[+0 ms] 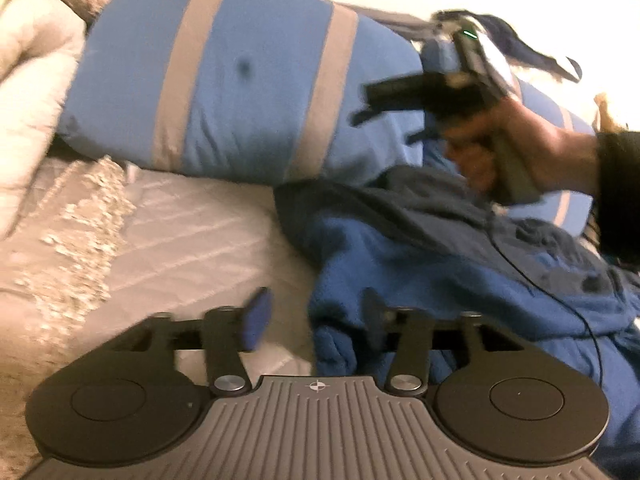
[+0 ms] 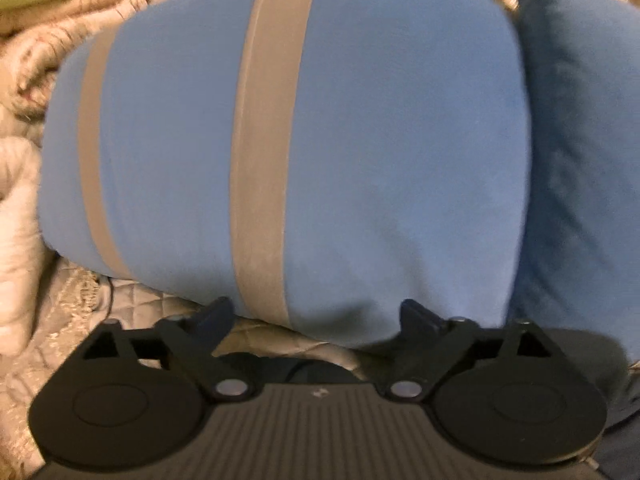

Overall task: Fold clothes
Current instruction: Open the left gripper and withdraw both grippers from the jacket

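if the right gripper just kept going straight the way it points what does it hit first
Most likely the light blue pillow with grey stripes, which fills the view ahead of the open right gripper; how far off is unclear.

A quilted bed (image 1: pixel 192 232) carries everything. On it lie a striped pillow (image 1: pixel 248 92) and blue clothes (image 1: pixel 440 264).

The right gripper (image 2: pixel 316 322) has its jaws spread wide with nothing between them. Just beyond lies a light blue pillow (image 2: pixel 380 160) with grey stripes, resting on a quilted bedspread (image 2: pixel 132 296). A darker blue cushion (image 2: pixel 580 160) stands at its right, a beige blanket (image 2: pixel 36 80) at the far left.
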### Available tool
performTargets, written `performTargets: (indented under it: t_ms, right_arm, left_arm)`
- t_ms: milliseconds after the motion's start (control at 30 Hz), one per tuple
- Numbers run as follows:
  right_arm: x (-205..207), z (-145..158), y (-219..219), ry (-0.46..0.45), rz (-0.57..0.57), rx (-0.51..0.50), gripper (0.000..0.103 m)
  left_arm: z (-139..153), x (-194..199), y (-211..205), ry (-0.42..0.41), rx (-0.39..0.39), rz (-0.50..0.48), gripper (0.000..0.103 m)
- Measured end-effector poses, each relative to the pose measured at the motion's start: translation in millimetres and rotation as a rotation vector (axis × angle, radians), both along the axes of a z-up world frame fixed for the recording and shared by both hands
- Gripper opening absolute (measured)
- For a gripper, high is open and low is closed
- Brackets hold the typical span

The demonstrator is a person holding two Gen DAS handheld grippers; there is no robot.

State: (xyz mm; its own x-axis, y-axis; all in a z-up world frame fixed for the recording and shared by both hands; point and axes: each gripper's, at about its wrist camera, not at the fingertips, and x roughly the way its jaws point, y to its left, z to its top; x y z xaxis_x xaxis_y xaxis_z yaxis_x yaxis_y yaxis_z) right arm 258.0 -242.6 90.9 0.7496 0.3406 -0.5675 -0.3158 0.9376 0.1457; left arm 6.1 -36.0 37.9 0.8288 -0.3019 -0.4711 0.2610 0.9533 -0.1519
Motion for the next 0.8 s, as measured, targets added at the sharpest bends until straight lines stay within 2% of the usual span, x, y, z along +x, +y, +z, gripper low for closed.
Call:
performTargets:
  t_ms: [33,133,467,633,800]
  right_arm:
    - [-5,5,-8,0.002,-0.002,-0.001,0.103]
    - [-23,17,-33,-0.014,-0.002,-0.034,0.103]
    - [-91,55,-132,-0.057,-0.049,-0.128,0.103]
    - [-137,73,-185,-0.083,-0.05,-0.217,0.103]
    - [-183,91,-255,-0.086,-0.098,-0.227,0.103]
  left_arm:
    - [4,-2,2,-0.008,-0.003,0.011,0.069]
    - [16,-4,7,-0.007,-0.003,0.024,0.075]
    - [62,-23,8,-0.007,0.043,0.026,0.076]
    - [90,-34,8,-0.026,0.082,0.02,0.077]
    - [112,-37,5,-0.033,0.115,0.013,0.077]
